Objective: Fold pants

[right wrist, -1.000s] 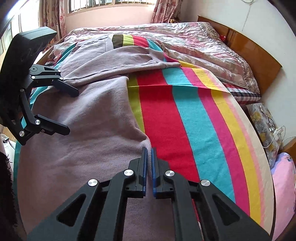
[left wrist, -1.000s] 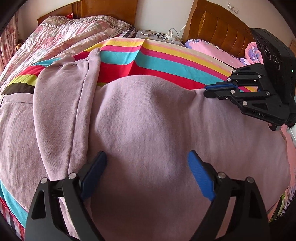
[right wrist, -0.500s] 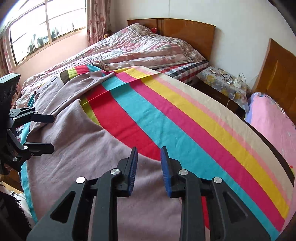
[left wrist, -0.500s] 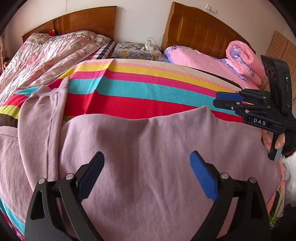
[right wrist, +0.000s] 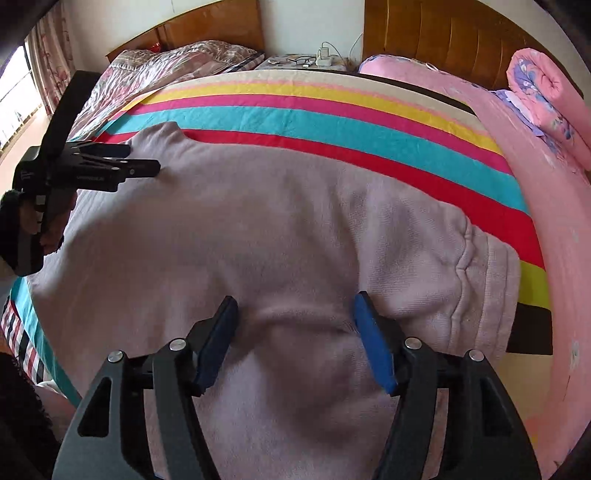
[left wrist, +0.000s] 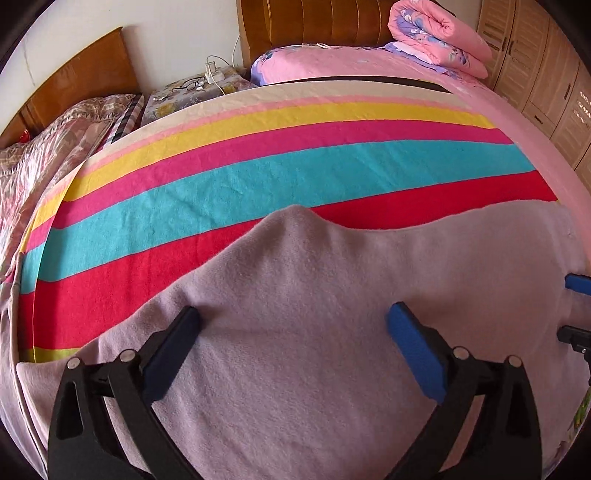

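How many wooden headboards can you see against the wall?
2. One brown wooden headboard stands behind the bed with the floral quilt, the other padded wooden headboard behind the pink-sheeted bed. None looks hidden.

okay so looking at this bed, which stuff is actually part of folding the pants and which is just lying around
Part of the job:
- lilac pants, spread on the striped blanket
- left gripper, jaws opening, nothing pinched
- right gripper, jaws opening, over the cloth

Just lying about:
- rolled pink quilt
- nightstand with charger and glasses
- floral bedspread on the far bed
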The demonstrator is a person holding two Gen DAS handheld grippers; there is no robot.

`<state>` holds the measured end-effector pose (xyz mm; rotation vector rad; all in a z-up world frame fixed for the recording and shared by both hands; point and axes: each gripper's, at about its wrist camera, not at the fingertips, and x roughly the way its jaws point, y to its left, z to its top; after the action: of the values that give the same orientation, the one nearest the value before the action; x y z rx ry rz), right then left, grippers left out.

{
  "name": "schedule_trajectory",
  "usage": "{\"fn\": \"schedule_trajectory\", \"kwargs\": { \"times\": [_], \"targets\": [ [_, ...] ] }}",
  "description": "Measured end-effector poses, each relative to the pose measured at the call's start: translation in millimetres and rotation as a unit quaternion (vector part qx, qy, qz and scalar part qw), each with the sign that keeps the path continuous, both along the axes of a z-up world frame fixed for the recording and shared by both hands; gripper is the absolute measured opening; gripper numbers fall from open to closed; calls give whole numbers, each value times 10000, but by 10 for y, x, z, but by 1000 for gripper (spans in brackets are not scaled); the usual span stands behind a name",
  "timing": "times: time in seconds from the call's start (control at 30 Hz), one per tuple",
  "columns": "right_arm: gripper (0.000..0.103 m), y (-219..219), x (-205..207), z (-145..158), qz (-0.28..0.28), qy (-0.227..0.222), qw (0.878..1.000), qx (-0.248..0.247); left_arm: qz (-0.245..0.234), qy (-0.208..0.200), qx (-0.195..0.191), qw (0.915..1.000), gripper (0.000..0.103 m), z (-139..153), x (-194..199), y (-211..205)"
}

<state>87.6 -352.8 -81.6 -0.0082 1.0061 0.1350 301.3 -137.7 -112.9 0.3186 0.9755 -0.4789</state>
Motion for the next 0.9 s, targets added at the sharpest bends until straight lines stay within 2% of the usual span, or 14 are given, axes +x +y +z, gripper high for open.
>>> {"fn": "schedule_trajectory", "kwargs": {
  "times": [0.07,0.17,0.23,0.27,0.33,0.4,0.5,0.57,0.67,0.7,0.83,0.9],
  "targets": [
    [63,-91,-103,6,-178,40,9998,-22,36,-131,-92,9999,102,-15,6,13],
    [63,-145,-297,147,-345,-342,9987,122,55,-266,-182,9995,102,-26,-39,48],
    [65,-113,-404,226,-253,-570,9978,227,84,-269,-205,9994,102,-22,-60,67],
    [66,-92,-421,199,-171,-516,9983,231,96,-284,-199,9994,102,-25,-62,60],
    [70,-74,-409,12,-154,-131,9998,11,114,-306,-214,9992,102,-23,-84,78],
    [70,-54,-481,-24,-40,-219,9997,-95,116,-326,-229,9991,102,-27,-105,100],
    [70,-91,-563,137,-348,-321,9989,-52,131,-349,-248,9990,102,-19,-131,132],
    [71,-73,-625,218,-332,-499,9982,28,136,-360,-256,9989,102,-19,-133,136],
    [75,-40,-637,-12,-190,-29,9996,-221,133,-367,-268,9989,102,-23,-148,149],
    [75,-15,-663,-59,-99,-72,9993,-365,128,-366,-277,9989,102,-22,-155,156],
    [75,10,-618,89,-488,-69,9981,-378,124,-366,-307,9988,102,-17,-163,172],
    [75,87,-588,292,-676,-467,9957,-434,123,-365,-308,9988,102,-18,-163,174]
  ]
}}
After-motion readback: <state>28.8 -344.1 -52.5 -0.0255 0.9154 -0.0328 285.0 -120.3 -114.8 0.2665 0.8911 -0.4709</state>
